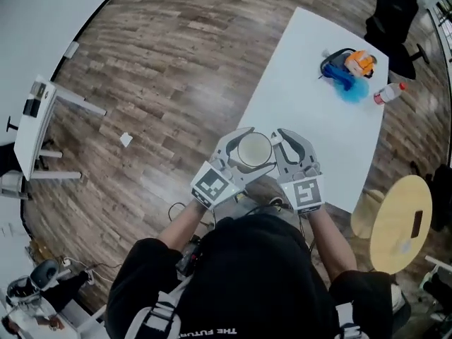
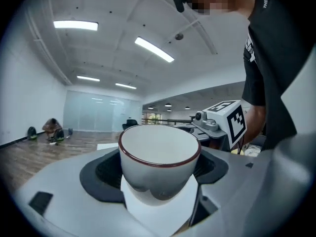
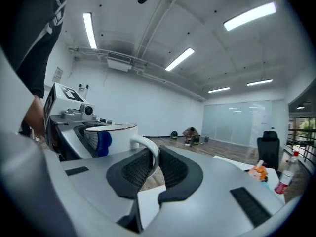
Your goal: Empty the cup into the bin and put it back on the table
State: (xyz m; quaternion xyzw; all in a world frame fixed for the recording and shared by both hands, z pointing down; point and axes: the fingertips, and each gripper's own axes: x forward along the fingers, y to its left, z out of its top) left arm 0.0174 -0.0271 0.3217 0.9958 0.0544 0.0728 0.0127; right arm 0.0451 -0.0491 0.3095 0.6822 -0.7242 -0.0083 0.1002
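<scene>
A white cup (image 1: pixel 254 149) with a dark red rim hangs upright over the near edge of the white table (image 1: pixel 311 104), held between both grippers. My left gripper (image 1: pixel 239 155) is shut on the cup's body (image 2: pixel 159 157), its dark pads (image 2: pixel 103 174) against both sides. My right gripper (image 1: pixel 281 150) is shut on the cup's handle (image 3: pixel 148 152), which is pinched between its black pads (image 3: pixel 175 169). In the right gripper view the cup's body (image 3: pixel 106 137) shows to the left with a blue mark on it. From above the inside looks pale, and I make out no contents.
A blue and orange bundle (image 1: pixel 346 69) and a bottle (image 1: pixel 388 92) lie at the table's far corner. A black chair (image 1: pixel 395 6) stands beyond it, a round wooden stool (image 1: pixel 399 224) at my right, and a white desk (image 1: pixel 35 119) at far left. No bin is in view.
</scene>
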